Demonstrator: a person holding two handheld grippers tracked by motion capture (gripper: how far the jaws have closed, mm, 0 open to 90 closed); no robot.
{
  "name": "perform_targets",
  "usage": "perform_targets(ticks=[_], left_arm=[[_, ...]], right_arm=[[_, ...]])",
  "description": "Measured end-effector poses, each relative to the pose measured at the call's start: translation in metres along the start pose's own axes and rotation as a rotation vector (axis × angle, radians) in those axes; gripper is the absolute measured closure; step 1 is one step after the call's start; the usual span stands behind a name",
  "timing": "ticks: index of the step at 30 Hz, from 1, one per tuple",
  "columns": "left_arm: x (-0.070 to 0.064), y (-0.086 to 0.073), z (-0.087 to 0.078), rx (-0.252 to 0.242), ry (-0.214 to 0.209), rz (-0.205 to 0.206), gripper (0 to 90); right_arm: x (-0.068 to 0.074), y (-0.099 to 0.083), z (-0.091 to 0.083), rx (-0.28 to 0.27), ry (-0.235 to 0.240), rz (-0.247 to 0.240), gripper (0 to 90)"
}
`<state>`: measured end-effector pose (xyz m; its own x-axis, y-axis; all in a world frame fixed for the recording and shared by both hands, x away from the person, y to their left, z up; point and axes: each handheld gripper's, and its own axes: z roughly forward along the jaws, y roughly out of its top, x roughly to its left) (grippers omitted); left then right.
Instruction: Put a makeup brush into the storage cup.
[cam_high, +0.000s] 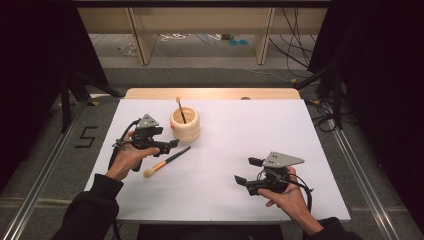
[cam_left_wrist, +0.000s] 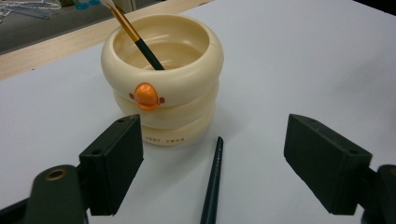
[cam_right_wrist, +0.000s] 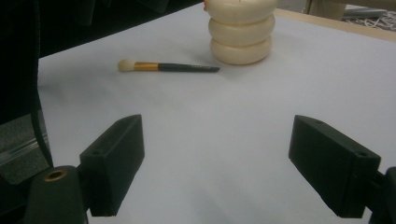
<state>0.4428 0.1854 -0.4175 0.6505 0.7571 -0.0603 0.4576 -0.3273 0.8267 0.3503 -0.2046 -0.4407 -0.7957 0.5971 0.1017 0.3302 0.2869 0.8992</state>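
Two brushes are in play: one stands handle-down in the cream ringed cup (cam_high: 185, 125), and the other, the loose brush (cam_high: 167, 161), lies flat on the tabletop (cam_high: 240, 145) just in front of that cup, its dark handle end near the cup's foot and its pale bristle tuft pointing back toward me. My left tool (cam_high: 161, 141) hangs over it with the jaws spread wide and nothing between them; in the left gripper view the handle (cam_left_wrist: 212, 186) runs up the gap between the jaws. My right tool (cam_high: 246, 171) sits well apart, low over the near right of the tabletop, jaws equally wide and empty.

I judge the loose brush light and stiff along the handle, soft only at the tuft. The handle looks thin, round and smooth, so it may roll or slip under a loose pinch. I would take it across the dark handle, near the gold ferrule, and leave the bristles alone. The cup looks like hard plastic, possibly light enough to shift if knocked.

The tabletop is a smooth white sheet over wood. Beyond it are grey floor, loose cables and dark curtains on both sides.
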Motion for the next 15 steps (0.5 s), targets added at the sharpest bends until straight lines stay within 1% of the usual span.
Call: perform_targets(ticks=[2,3,4,7,8,10,11,12,13,14,15], left_arm=[[0.001,-0.002,0.0,0.006,-0.003,0.002,19.5],[0.001,-0.003,-0.001,0.013,0.001,0.01,19.4],[0.002,-0.003,-0.001,0.019,-0.008,0.008,19.4],[0.002,-0.007,-0.001,0.03,-0.003,0.009,19.3],[0.002,-0.007,-0.001,0.038,-0.011,0.008,19.2],[0.002,-0.01,-0.001,0.048,-0.008,0.015,19.1],[0.002,-0.01,-0.001,0.056,-0.017,0.02,19.0],[0.001,-0.011,0.0,0.057,-0.014,0.022,18.9],[0.001,-0.012,0.0,0.067,-0.023,0.028,18.9],[0.0,-0.012,0.0,0.068,-0.017,0.03,18.8],[-0.001,-0.013,0.001,0.076,-0.021,0.034,18.8]], right_arm=[[0.0,0.0,0.0,0.0,0.0,0.0,19.0],[0.0,0.0,0.0,0.0,0.001,0.0,19.0],[0.0,0.0,0.0,-0.001,0.0,-0.001,18.9],[0.0,0.0,0.0,0.0,0.001,-0.001,19.0],[0.0,0.0,0.0,0.0,0.001,-0.001,18.9],[0.0,0.0,0.0,0.0,0.002,0.0,18.9],[0.0,0.0,-0.001,0.012,-0.002,-0.002,18.9],[0.0,0.001,-0.002,0.017,-0.004,-0.001,18.9],[0.0,0.001,-0.002,0.016,-0.004,-0.002,19.0],[0.0,0.001,-0.002,0.016,-0.004,-0.002,18.9],[0.001,0.001,-0.002,0.016,-0.004,-0.001,19.0]])
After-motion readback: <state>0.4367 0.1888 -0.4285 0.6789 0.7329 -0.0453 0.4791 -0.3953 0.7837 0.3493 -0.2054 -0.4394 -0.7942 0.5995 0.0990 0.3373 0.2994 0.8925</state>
